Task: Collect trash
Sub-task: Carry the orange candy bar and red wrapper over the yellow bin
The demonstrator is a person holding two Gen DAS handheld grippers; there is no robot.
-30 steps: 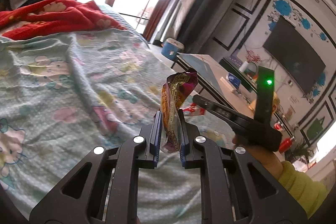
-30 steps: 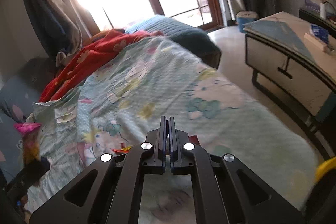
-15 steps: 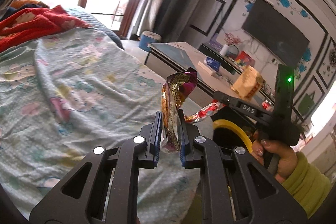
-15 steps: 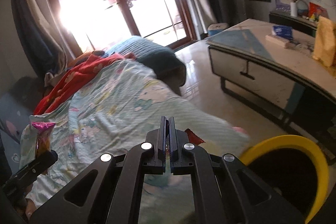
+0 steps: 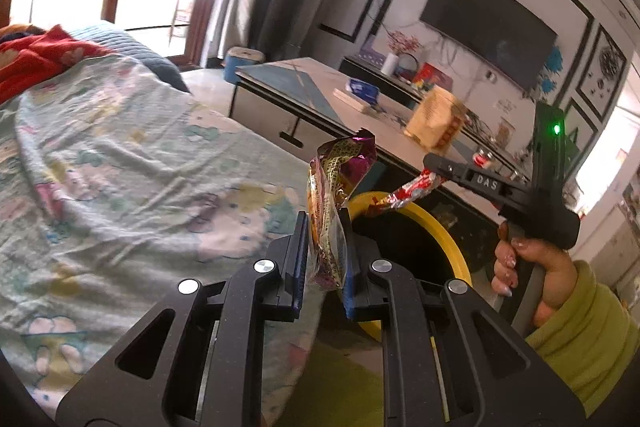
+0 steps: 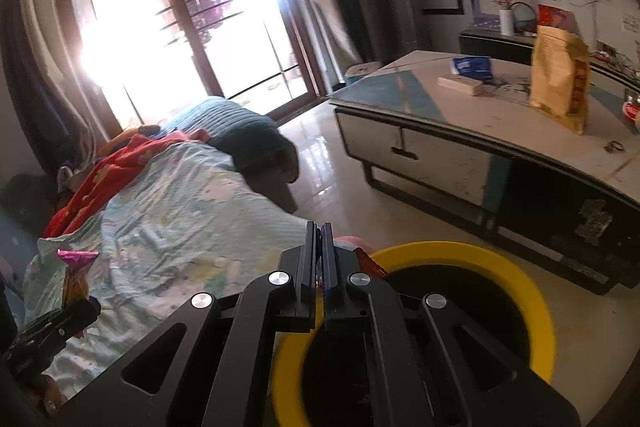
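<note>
Wrapper: my left fingers clench a crumpled magenta-gold snack wrapper, upright.
Candy wrapper: my right fingers pinch a red-silver candy wrapper.
Bin: yellow-rimmed bin below.

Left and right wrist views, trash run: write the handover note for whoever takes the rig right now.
Left gripper: shut on a crumpled purple-and-yellow snack wrapper, held upright above the bed edge.
Right gripper: shut on a red foil wrapper, which hangs at the rim of the yellow bin.
Bin stands on the floor between the bed with the floral sheet and the low table.
Done: both wrappers picked up and brought to the bin.
Left: carry each over the bin mouth and release, right one likely first. No other loose trash is visible on the sheet.
</note>
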